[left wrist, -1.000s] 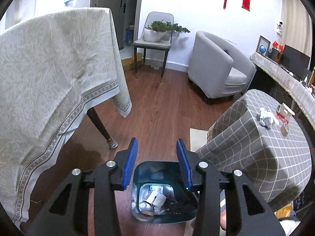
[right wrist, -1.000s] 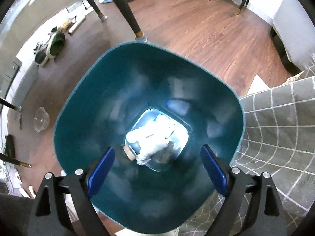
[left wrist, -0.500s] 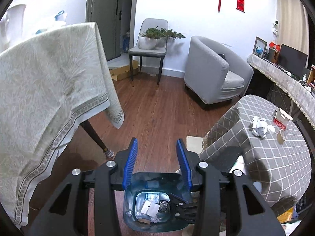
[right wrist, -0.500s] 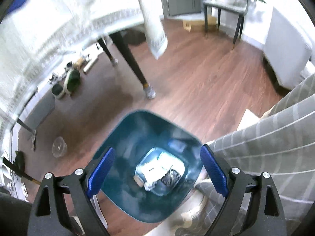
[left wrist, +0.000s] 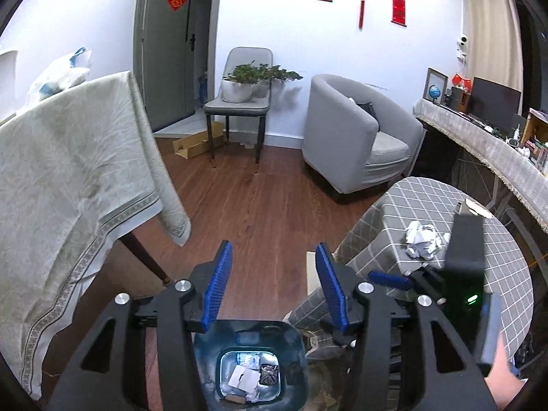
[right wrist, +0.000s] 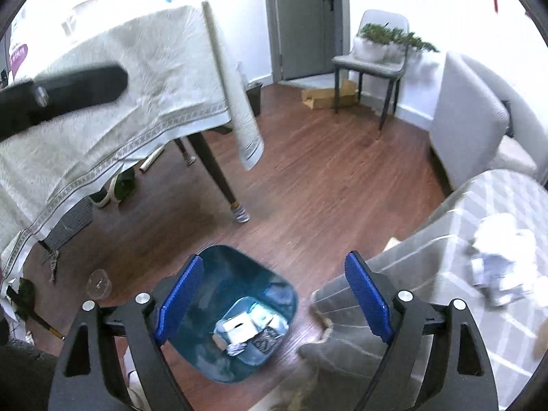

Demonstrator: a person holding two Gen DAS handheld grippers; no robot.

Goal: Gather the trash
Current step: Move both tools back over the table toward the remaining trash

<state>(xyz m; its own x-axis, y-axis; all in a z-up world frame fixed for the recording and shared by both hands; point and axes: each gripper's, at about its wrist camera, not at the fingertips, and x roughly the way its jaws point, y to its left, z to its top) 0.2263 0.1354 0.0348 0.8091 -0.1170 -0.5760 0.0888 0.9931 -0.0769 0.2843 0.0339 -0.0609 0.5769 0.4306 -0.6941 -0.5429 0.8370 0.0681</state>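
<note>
Both grippers (left wrist: pixel 272 284) (right wrist: pixel 274 299) gape empty above the bin (right wrist: pixel 239 311).

The left tool (left wrist: pixel 272 284) is showing matte black triangular arms with cut-out windows, silver round screws near the 5 and 7 o'clock edges, and ribbed blue pads (left wrist: pixel 218 287) lining its fingers. The right tool (right wrist: pixel 274 301) is wearing the same black frame, silver screws and blue pads (right wrist: pixel 364 296). Bare skin of a hand (left wrist: pixel 501 375) is showing at 4 o'clock beside a glowing green light.

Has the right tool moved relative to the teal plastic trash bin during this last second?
Yes: the right tool rose away from the teal plastic trash bin.
</note>
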